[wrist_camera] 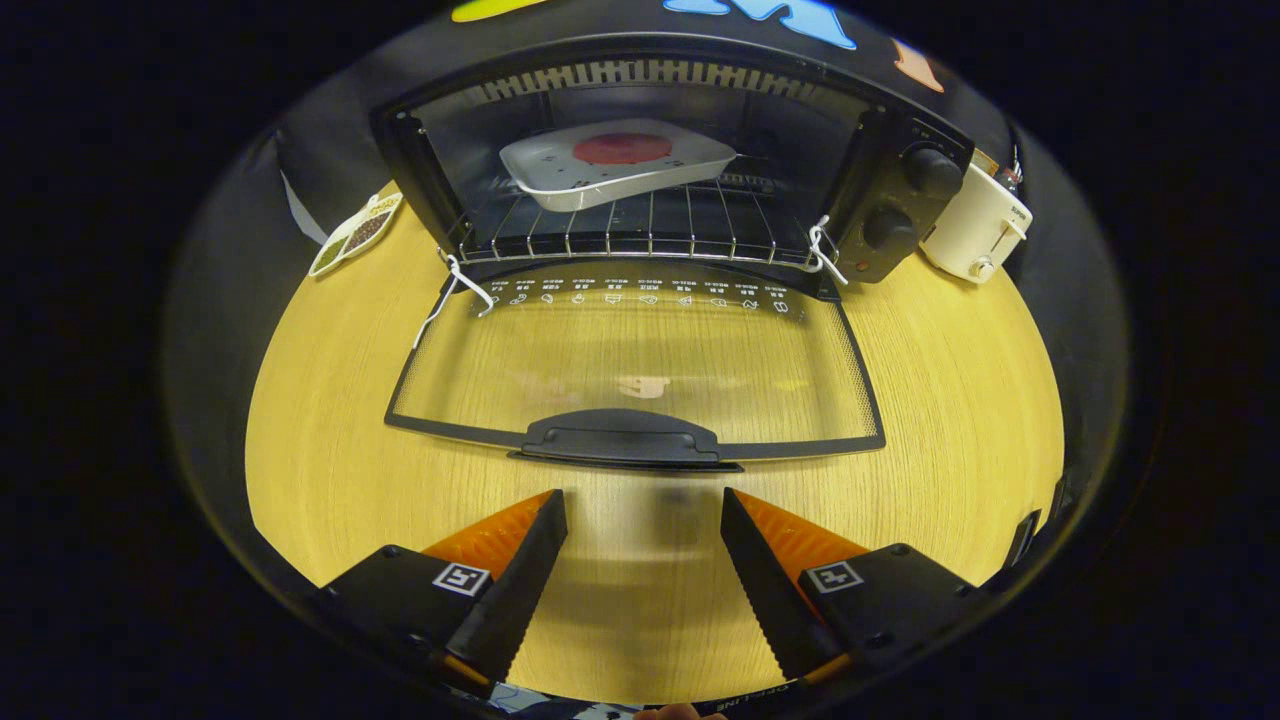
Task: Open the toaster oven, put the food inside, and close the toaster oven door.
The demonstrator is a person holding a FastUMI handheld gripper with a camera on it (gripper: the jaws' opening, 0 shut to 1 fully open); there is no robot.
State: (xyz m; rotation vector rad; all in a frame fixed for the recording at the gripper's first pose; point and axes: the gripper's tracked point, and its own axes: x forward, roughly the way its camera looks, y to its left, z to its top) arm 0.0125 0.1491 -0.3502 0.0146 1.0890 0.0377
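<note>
The black toaster oven (890,190) stands at the back of the wooden table with its glass door (640,350) folded flat toward me. The door's black handle (620,440) lies just ahead of my fingertips. Inside, on the wire rack (640,235), rests a white tray (600,175) holding a round red piece of food (622,149). My gripper (642,500) hovers over the table in front of the door, open, with nothing between its fingers.
A white toaster (975,235) stands right of the oven. A narrow dish of spices (355,232) lies at the oven's left. White strings (455,290) hang from the door hinges on both sides. The wooden tabletop (300,450) spreads around the door.
</note>
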